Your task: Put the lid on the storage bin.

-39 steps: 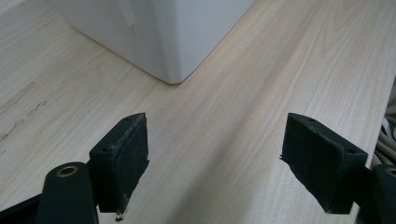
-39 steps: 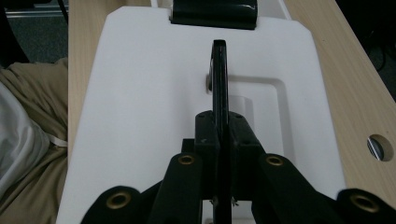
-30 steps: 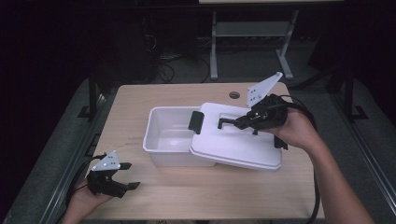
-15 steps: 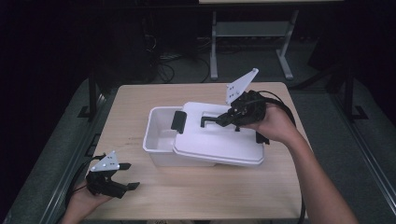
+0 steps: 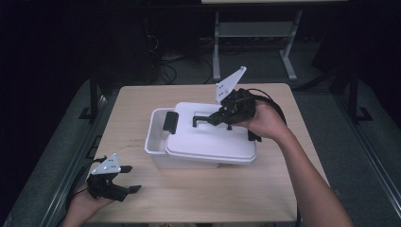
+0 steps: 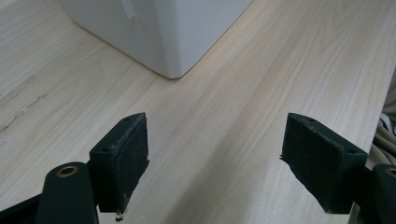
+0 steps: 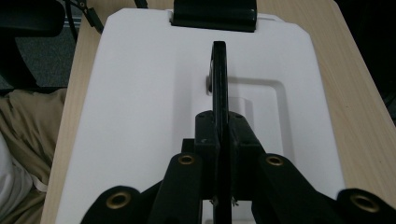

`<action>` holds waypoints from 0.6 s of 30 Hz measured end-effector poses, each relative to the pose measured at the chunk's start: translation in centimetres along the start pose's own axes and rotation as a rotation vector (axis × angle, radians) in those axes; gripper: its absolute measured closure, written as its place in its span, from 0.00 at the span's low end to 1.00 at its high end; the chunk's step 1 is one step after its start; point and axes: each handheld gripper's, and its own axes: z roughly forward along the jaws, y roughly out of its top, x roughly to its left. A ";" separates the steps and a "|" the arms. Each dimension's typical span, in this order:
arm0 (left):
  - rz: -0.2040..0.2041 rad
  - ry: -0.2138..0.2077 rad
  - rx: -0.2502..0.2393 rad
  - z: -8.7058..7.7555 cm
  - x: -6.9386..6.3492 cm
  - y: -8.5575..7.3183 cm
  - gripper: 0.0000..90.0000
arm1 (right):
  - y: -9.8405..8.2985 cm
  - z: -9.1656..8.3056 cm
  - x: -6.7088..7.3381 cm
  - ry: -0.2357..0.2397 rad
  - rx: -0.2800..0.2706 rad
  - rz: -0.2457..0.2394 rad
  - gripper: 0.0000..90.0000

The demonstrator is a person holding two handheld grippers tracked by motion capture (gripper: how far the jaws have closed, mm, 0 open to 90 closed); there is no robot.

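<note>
A white plastic box point(image 5: 157, 138) stands in the middle of the wooden table point(image 5: 142, 101). Its white lid point(image 5: 208, 142) lies tilted over most of it, leaving a strip of the box uncovered at the left. My right gripper point(image 5: 215, 118) is shut on the lid's black handle point(image 5: 199, 119). In the right gripper view the handle point(image 7: 218, 70) runs straight out from between the closed jaws, over the lid point(image 7: 140, 93). A black latch point(image 5: 170, 122) sits on the lid's left end. My left gripper point(image 5: 131, 178) rests open at the table's front left corner, facing the box corner point(image 6: 177, 28).
A metal stand point(image 5: 250, 33) and cables are on the dark floor behind the table. Bare wood point(image 6: 261, 79) lies between the left gripper and the box. The table's right edge point(image 7: 369, 107) runs close beside the lid.
My right gripper has carried the lid to the left, so it now covers most of the box. The left gripper has stayed where it was.
</note>
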 end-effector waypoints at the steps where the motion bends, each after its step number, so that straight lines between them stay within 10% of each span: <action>1: 0.000 0.000 0.000 0.0 0.0 0.0 0.25 | 0.0 0.0 0.0 0.000 0.000 0.000 0.93; 18: -0.016 0.000 -0.012 -0.3 0.3 -0.4 0.25 | 2.1 2.8 -1.6 0.036 -0.010 -0.007 0.93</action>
